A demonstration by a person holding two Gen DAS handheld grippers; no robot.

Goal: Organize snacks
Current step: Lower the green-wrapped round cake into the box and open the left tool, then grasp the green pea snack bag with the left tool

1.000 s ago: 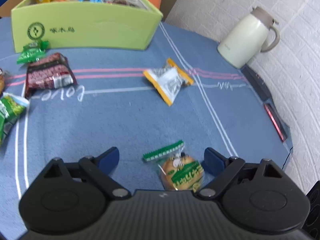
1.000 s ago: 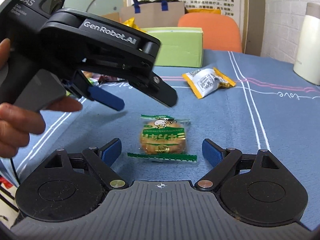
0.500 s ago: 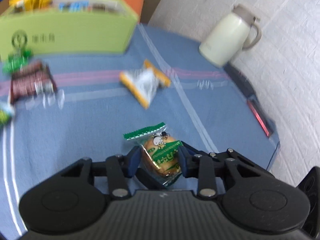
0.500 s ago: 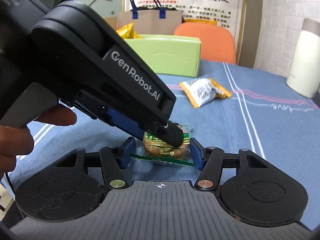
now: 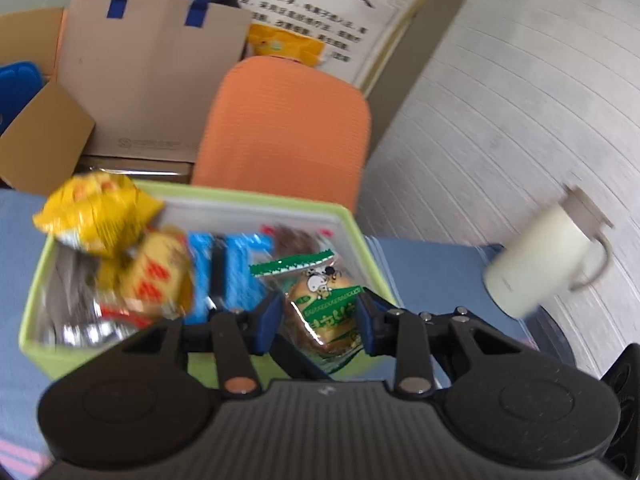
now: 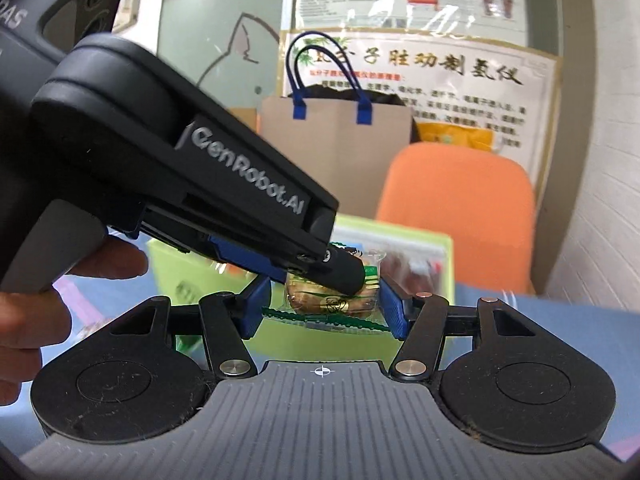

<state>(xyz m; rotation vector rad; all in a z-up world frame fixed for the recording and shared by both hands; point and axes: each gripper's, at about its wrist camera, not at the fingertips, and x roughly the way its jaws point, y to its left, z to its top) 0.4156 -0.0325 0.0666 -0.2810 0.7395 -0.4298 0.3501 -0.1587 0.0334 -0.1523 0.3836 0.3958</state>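
Note:
A small round cake in a clear wrapper with green print (image 5: 326, 312) is pinched between both grippers. My left gripper (image 5: 320, 318) is shut on it and holds it up in front of the open green snack box (image 5: 362, 240). My right gripper (image 6: 326, 306) is shut on the same cake (image 6: 332, 300) from the other side. The left gripper's black body (image 6: 192, 184) crosses the right wrist view above the cake. The box (image 6: 400, 236) holds several yellow, blue and red snack packs (image 5: 160, 276).
A cream thermos jug (image 5: 548, 268) stands on the blue tablecloth (image 5: 432, 264) to the right of the box. An orange chair (image 5: 284, 128), a brown paper bag (image 5: 148, 80) and a cardboard box (image 5: 44, 136) stand behind the table. A white brick wall (image 5: 520, 100) is at right.
Both grippers have lifted the cake off the tablecloth and carried it forward to the green box. The other loose snacks on the cloth have dropped out of view.

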